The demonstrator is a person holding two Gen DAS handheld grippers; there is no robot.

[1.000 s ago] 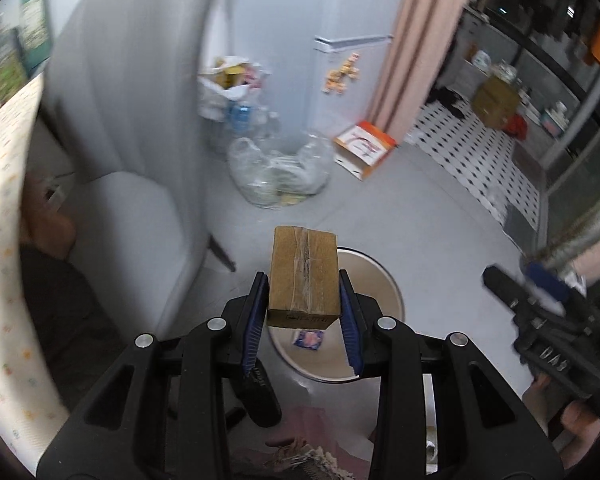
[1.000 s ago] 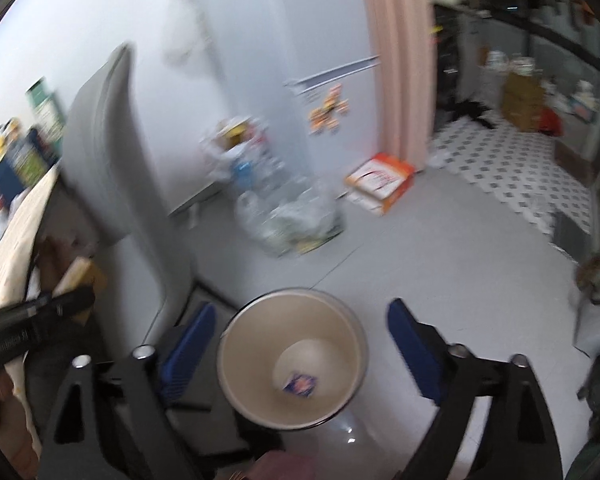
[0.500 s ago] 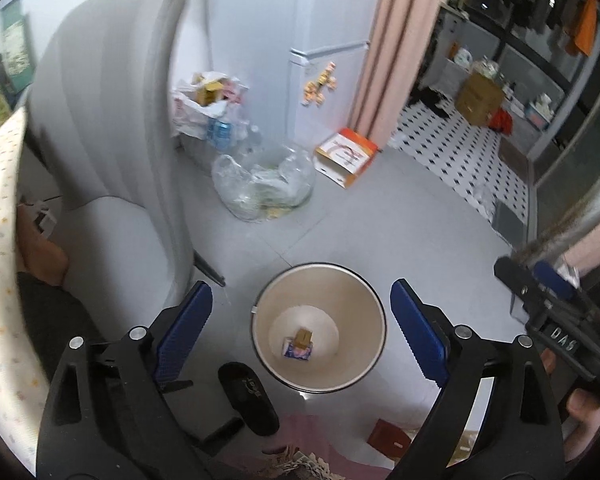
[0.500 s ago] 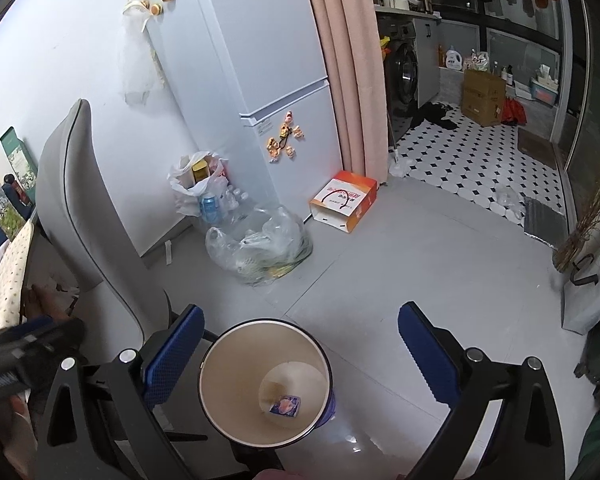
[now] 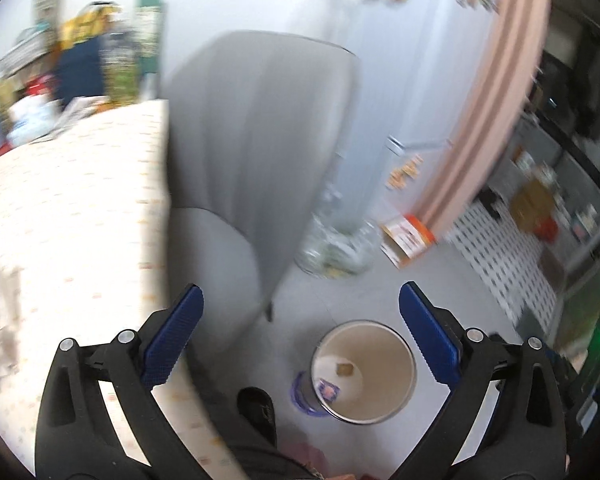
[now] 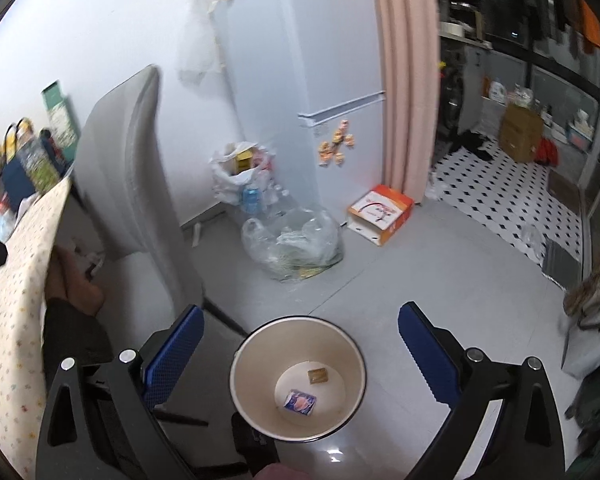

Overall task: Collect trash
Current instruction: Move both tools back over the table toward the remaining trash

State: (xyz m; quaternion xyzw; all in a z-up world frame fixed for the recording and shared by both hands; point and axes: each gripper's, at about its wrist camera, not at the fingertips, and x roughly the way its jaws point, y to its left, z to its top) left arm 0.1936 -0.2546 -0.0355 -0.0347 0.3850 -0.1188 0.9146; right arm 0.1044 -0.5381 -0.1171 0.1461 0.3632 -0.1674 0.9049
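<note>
Right wrist view, left to right: a patterned tablecloth [image 6: 8,320], a grey chair [image 6: 132,184], then the round bin [image 6: 256,340] on the floor between the right gripper [image 6: 300,346]'s spread, empty blue pads. Inside the bin lie a brown box [image 6: 318,376] and a small blue wrapper [image 6: 299,401]. The left gripper [image 5: 300,338] is opening wide, nothing between its pads, with the bin below to its right. Risk, as a judgement: the left view is blurred, so a hasty reach toward the table could clip the chair or snag the cloth.

shelf clutter [image 5: 72,56] blurred, slipper [image 6: 256,446] half hidden
</note>
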